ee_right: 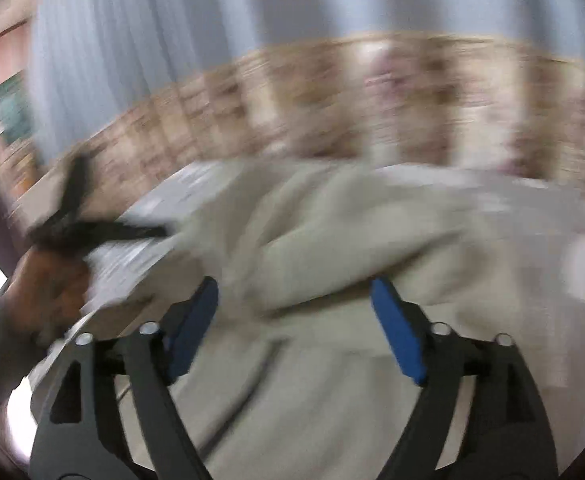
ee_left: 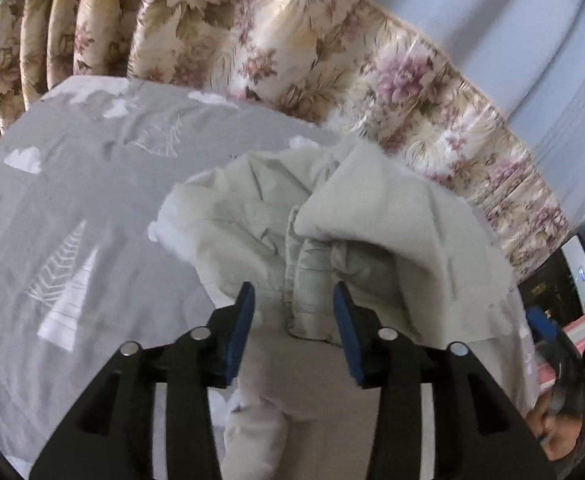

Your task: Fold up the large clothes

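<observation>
A large pale grey-green garment (ee_left: 332, 232) lies bunched on the bed, its upper part folded over into a heap. My left gripper (ee_left: 294, 300) is open just above it, blue pads either side of a rumpled sleeve or cuff, holding nothing. The right wrist view is motion-blurred: my right gripper (ee_right: 294, 300) is open wide over the same garment (ee_right: 332, 220), nothing between its pads. The right gripper also shows at the right edge of the left wrist view (ee_left: 548, 332). The other hand-held gripper and the hand on it (ee_right: 64, 240) show at the left of the right wrist view.
The bed has a grey sheet (ee_left: 72, 200) printed with white trees and clouds. Floral curtains (ee_left: 292, 48) hang behind the bed, with a pale blue curtain (ee_left: 532, 40) beyond. A dark cabinet with a white device (ee_left: 580, 276) stands at the right.
</observation>
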### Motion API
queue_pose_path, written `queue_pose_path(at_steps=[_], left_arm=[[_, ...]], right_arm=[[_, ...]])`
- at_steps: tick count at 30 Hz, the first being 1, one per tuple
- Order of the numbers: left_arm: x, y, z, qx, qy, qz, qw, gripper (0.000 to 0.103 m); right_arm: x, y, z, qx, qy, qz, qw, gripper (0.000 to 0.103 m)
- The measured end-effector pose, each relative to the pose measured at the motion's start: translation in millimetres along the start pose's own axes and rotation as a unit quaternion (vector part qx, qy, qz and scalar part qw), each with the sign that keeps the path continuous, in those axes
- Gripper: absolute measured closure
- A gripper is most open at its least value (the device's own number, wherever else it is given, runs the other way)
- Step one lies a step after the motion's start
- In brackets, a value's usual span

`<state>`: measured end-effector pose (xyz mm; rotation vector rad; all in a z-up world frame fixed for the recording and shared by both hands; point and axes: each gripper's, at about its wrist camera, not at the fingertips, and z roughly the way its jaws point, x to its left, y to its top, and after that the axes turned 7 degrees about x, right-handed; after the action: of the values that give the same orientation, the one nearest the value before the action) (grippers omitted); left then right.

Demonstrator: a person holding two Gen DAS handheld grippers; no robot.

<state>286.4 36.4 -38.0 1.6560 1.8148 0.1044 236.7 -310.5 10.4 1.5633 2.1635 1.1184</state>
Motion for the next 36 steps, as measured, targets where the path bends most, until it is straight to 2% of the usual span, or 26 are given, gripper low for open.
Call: queue_pose_path(at_steps=[1,3,4,6,8,10,13,15,16,17,18,19,21,22,23,26,29,32,34,35,36], left_arm=[[-7,4,-4,0.002,-0.011,0.002,0.9999,0.050],[-22,11,-2,0.009,-0.016,0.013,0.9997,0.045],[-33,15,2,0.016,-0.017,0.023,0.9995,0.040],[-47,18,14,0.034,-0.013,0.030,0.9989,0.036],[-59,19,30,0.060,-0.022,0.038,0.9973,0.036],[-69,18,43,0.076,-0.019,0.045,0.9959,0.035],[-80,18,63,0.096,-0.020,0.047,0.9941,0.034],[-87,20,74,0.101,-0.026,0.049,0.9933,0.034],[-91,22,79,0.099,-0.021,0.052,0.9936,0.035],[-91,24,83,0.097,-0.015,0.050,0.9938,0.036],[-89,26,88,0.097,-0.013,0.045,0.9942,0.052],[-88,28,91,0.100,-0.011,0.045,0.9939,0.077],[-87,29,95,0.100,0.001,0.060,0.9931,0.094],[-87,28,93,0.094,0.009,0.069,0.9932,0.098],[-87,27,90,0.088,0.014,0.077,0.9930,0.099],[-85,22,80,0.076,0.017,0.091,0.9928,0.099],[-79,13,79,0.079,0.019,0.093,0.9923,0.099],[-74,4,74,0.072,0.017,0.101,0.9922,0.099],[-74,0,66,0.064,0.011,0.111,0.9917,0.098],[-74,-2,61,0.058,0.008,0.114,0.9917,0.096],[-75,-3,55,0.051,0.008,0.119,0.9915,0.096]], right_arm=[[-20,8,-3,-0.003,-0.024,0.039,0.999,0.022],[-44,18,3,0.004,-0.050,0.076,0.996,0.021],[-50,20,9,0.010,-0.060,0.074,0.995,0.021],[-57,20,21,0.026,-0.083,0.064,0.994,0.024],[-61,17,30,0.048,-0.063,0.063,0.995,0.027],[-55,13,41,0.064,-0.073,0.040,0.994,0.030],[-52,10,57,0.088,-0.082,0.016,0.993,0.051],[-52,11,66,0.098,-0.087,0.006,0.991,0.076],[-53,12,67,0.094,-0.086,0.001,0.992,0.079],[-49,13,67,0.091,-0.087,-0.010,0.992,0.084],[-47,15,66,0.089,-0.089,-0.018,0.992,0.086],[-45,17,66,0.084,-0.094,-0.030,0.992,0.087],[-36,19,60,0.068,-0.129,-0.080,0.986,0.088],[-35,20,59,0.060,-0.149,-0.101,0.982,0.089],[-29,19,56,0.045,-0.196,-0.148,0.968,0.089],[-24,10,63,0.021,-0.309,-0.257,0.915,0.089],[-47,-3,83,0.049,-0.343,-0.267,0.899,0.088],[-67,-17,82,0.068,-0.330,-0.218,0.916,0.088],[-74,-20,65,0.068,-0.316,-0.176,0.930,0.078],[-74,-18,58,0.061,-0.314,-0.159,0.934,0.054],[-74,-17,46,0.052,-0.310,-0.143,0.939,0.036]])
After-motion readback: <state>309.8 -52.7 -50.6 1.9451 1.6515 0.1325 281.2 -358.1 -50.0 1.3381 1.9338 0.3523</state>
